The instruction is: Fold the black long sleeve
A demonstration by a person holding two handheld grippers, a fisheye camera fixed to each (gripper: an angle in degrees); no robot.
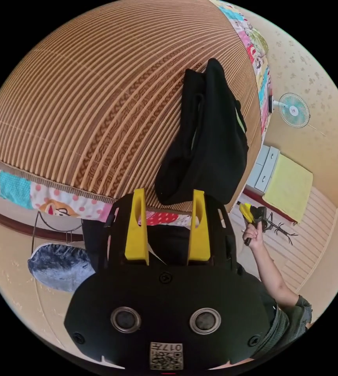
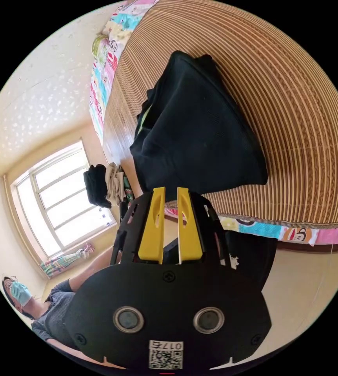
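Observation:
The black long sleeve (image 1: 208,137) lies folded into a compact bundle on the striped bamboo mat (image 1: 90,98) that covers the bed. It rests near the mat's edge, with a bit of light green lining showing at one side. My left gripper (image 1: 169,194) hovers just off the bed edge, jaws wide apart and holding nothing. The right gripper (image 1: 251,213) appears further off, held in a person's hand. In the right gripper view the garment (image 2: 200,129) sits just beyond my right gripper (image 2: 171,190), whose jaws stand almost together and grip nothing.
A patchwork sheet (image 2: 294,235) hangs below the mat. A fan (image 1: 293,110), a drawer unit (image 1: 265,166) and a yellow cloth (image 1: 290,186) stand by the wall. A grey-blue bundle (image 1: 59,266) lies on the floor. Stacked clothes (image 2: 104,184) sit near the window (image 2: 63,203). A person (image 2: 47,309) is beside me.

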